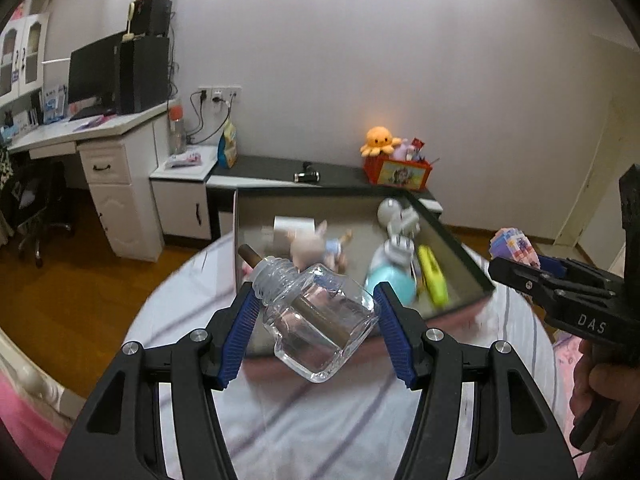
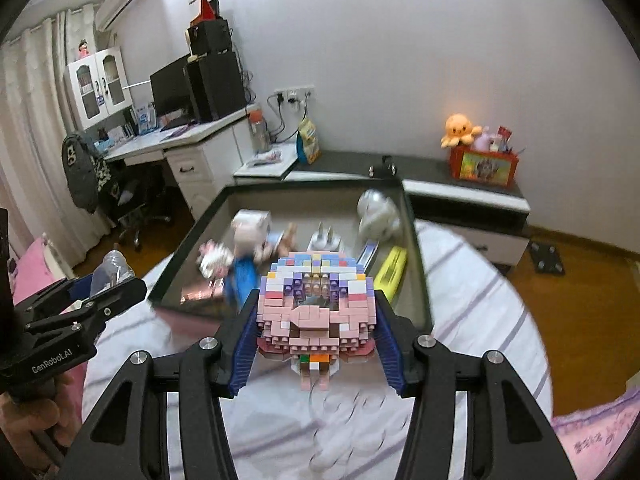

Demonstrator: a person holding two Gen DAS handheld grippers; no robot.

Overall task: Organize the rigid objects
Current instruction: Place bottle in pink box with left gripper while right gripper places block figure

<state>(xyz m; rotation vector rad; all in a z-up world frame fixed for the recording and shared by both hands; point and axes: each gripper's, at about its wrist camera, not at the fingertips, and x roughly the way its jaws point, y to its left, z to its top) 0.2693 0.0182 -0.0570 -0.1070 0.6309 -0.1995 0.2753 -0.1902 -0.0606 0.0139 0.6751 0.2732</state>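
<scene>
A clear, square-shouldered glass bottle with a threaded neck and a brown wick rod inside is pinched between the blue ribbed pads of the left gripper, held tilted with its neck toward the upper left, above the white bedsheet with purple stripes and just short of the near wall of the shallow dark-rimmed grey tray. To its right, a pink, white and lilac head-shaped figure built of small plastic bricks is clamped between the pads of the right gripper, also at the tray's near edge. It is judged that both pieces are meant to be carried over the rim and set down inside. The bottle is smooth and gripped off its middle, so it should be kept from swinging and lowered until it rests before the jaws are spread; the brick figure may shed pieces if squeezed harder or dropped. Free floor must be chosen carefully, since the tray already holds a white cylinder, a pink doll figure, a white plug adapter, a teal rounded object, a silver-grey toy and a yellow bar-shaped item. The clearest space appears along the near left corner. Beyond stands a low dark cabinet with an orange octopus plush.
</scene>
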